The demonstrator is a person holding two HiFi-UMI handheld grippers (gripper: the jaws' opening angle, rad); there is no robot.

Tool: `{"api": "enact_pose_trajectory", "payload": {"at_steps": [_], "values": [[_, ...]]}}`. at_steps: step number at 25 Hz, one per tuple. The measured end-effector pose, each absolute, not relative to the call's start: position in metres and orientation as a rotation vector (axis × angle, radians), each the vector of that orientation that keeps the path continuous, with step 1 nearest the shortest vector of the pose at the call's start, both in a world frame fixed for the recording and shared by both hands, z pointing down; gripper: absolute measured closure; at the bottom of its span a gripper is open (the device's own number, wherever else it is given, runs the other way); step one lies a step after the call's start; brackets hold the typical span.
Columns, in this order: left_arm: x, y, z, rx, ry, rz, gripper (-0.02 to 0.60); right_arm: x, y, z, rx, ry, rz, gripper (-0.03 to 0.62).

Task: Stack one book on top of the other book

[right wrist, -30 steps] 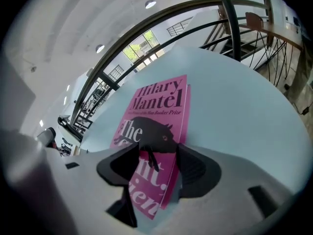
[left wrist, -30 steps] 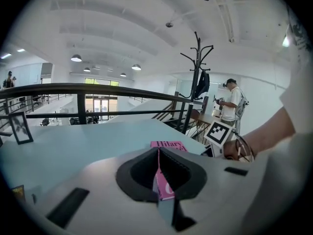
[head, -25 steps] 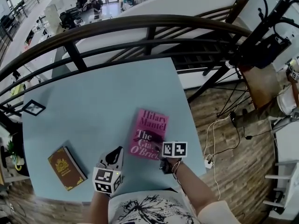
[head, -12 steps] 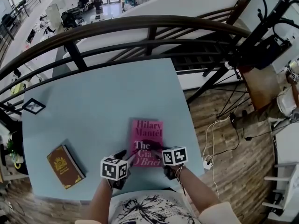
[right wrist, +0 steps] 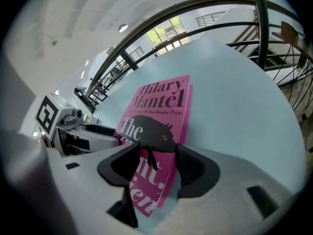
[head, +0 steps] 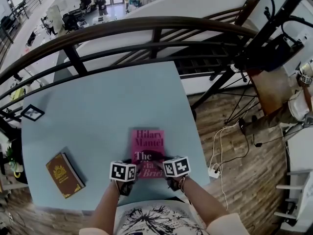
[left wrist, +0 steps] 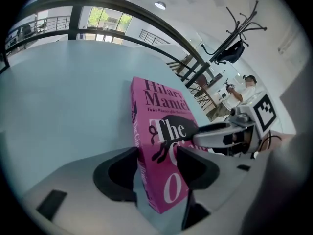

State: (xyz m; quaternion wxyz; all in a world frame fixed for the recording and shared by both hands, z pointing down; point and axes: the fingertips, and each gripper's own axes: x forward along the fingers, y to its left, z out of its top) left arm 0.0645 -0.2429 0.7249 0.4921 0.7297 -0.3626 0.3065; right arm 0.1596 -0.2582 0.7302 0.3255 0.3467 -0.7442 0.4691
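— Near the tabletop's near edge, right of its middle, the pink book [head: 146,143] lies flat on the table [head: 98,106] in the head view. The left gripper [head: 131,168] is at its near-left corner and the right gripper [head: 164,164] at its near-right one. Where must it go?

— Onto the brown book [head: 62,175], by the near-left corner, well apart from it. So I judge this to be the pick-up.

— What does the left gripper view give?

— Its jaws are opening, already wide, and sit astride the spine side of the pink book [left wrist: 161,111]. One jaw is over bare table, the other over the cover. Neither pad presses the book.

— And the right gripper view?

— The jaws there are wide apart, with the near-right corner of the pink book [right wrist: 164,106] between them. One is above the cover, the other beside the edge over the table. I see no squeeze, so nothing is held.

— So how should it be done?

— A book lying flat offers little purchase from above. I would work each outer jaw under its edge, perhaps after drawing the book to the near edge. Then close both together so it rises level. Hold the spine side firmly, since the page side may sag or fan open.
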Motion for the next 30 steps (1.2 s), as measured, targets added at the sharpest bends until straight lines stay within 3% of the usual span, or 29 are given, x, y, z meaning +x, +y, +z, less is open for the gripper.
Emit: {"api": "enact_pose_trajectory", "payload": {"at_steps": [21, 30], "values": [[0.08, -0.227, 0.673, 1.77, -1.096, 0.596, 0.365, 0.177, -0.256, 0.672, 0.855, -2.101, 1.04, 0.385], [0.012, -0.21, 0.628, 1.805, -1.266, 0.55, 0.365, 0.112, -0.244, 0.634, 0.811, -2.209, 0.92, 0.384]]}}
